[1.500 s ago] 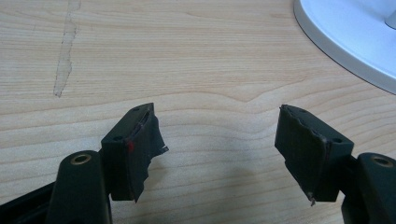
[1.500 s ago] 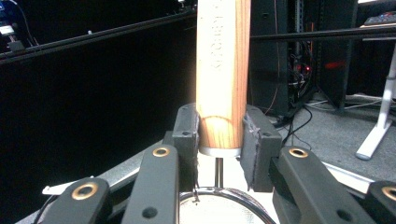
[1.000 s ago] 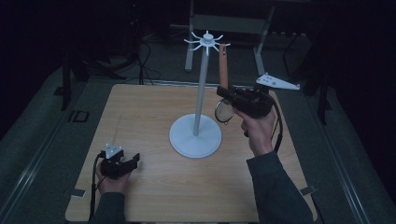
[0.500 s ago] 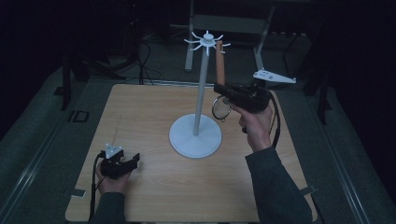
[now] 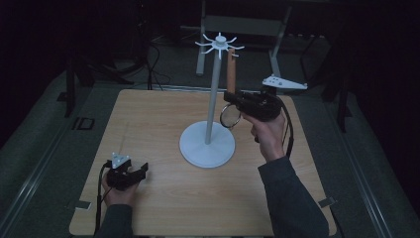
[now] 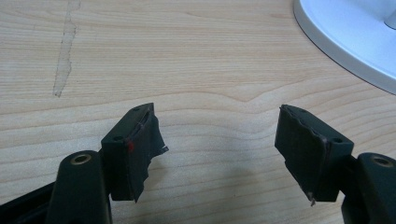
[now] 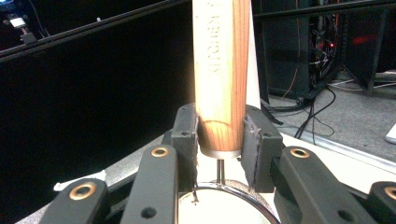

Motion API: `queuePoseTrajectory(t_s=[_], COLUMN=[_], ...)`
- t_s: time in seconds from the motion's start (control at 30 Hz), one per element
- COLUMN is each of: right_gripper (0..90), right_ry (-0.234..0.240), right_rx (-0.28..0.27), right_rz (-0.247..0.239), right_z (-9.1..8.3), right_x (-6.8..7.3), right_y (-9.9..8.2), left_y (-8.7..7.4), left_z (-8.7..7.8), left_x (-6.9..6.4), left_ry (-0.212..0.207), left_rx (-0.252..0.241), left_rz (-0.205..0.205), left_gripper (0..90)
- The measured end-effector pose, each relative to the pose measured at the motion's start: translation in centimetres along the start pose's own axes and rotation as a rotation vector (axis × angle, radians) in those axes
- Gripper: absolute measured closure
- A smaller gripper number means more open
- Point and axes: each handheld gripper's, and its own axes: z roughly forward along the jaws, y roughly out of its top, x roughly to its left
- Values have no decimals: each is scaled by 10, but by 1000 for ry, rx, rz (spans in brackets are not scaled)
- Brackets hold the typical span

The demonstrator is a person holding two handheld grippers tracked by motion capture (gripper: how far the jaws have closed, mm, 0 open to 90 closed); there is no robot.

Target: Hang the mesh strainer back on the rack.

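High view: right gripper [image 5: 233,101] clamped on wooden-handled strainer [image 5: 231,74], just right of the white stand's [image 5: 212,99] pole. Left gripper [image 6: 215,149] jaws apart, near stand base.

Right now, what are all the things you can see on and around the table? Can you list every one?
Table: one, light wood, in the middle of the high view.
Stand: one, white, round base on the table, thin pole, spokes on top.
Strainer: one, wooden handle up, metal ring down, hanging by the pole at a top spoke.
Tape mark: one, pale, on the table top.
Cables: several, black, on the floor behind the table.
Right gripper: one, black, shut on the strainer handle.
Left gripper: one, black, open, low over the near left of the table.
Person's hands: two, one holding each gripper.
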Motion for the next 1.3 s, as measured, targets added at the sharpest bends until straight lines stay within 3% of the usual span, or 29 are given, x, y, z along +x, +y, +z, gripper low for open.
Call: queuePoseTrajectory(t_s=[0.23,0.47,0.83,1.3], right_gripper=[674,588,468,408], right_ry=[-18,-51,-145,-237], right_rx=[5,4,26,128], right_rz=[-2,-13,-56,-114], right_z=[-1,-6,-16,-24], right_x=[-2,-4,-5,-12], right_y=[-4,-7,-8,-26], left_y=[0,0,0,0], left_z=[0,0,0,0], left_x=[0,0,0,0], left_ry=[0,0,0,0], left_rx=[0,0,-1,-1], left_rz=[0,0,-1,-1], left_gripper=[301,301,301,301])
